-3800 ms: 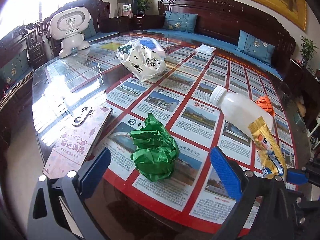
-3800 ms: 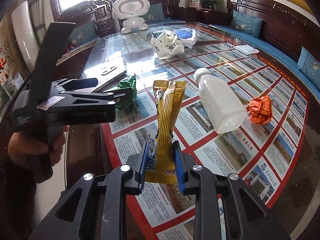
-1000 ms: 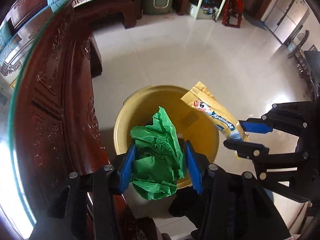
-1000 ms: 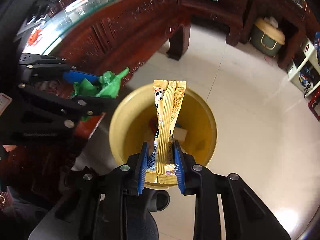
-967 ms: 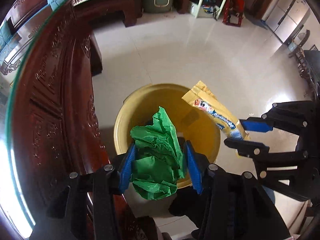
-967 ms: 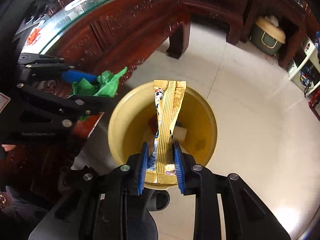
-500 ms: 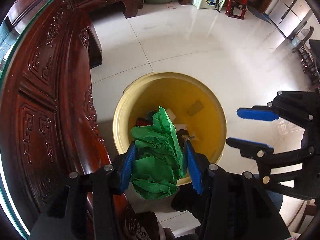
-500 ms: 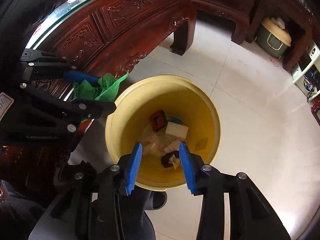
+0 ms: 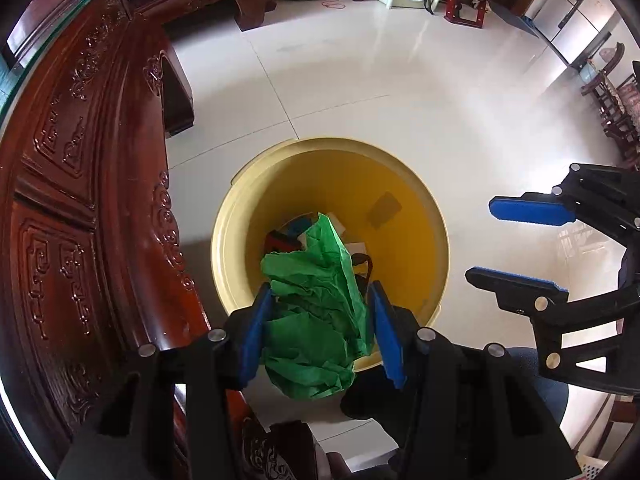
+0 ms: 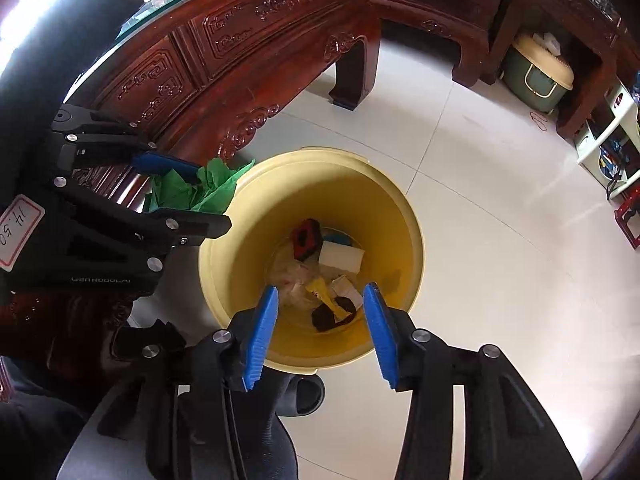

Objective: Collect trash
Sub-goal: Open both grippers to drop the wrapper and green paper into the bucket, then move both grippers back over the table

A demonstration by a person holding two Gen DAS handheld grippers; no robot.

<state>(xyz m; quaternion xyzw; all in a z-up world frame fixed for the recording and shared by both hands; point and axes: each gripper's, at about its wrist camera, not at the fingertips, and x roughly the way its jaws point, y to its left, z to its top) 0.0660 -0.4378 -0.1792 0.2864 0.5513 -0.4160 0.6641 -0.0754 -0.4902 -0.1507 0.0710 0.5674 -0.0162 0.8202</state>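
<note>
Green paper [image 9: 316, 312] | clamped in left gripper [image 9: 320, 328] | over yellow bin [image 9: 424, 200] | right gripper [image 10: 320, 328] released

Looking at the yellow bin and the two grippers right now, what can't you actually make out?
- Left wrist view: the green crumpled paper in the left gripper hides much of the yellow bin floor.
- Right wrist view: trash under the right gripper is too small to identify; the paper is partly hidden.

Both wrist views steeply downward, close above shared yellow bin [image 9: 434, 216], each showing other claw
</note>
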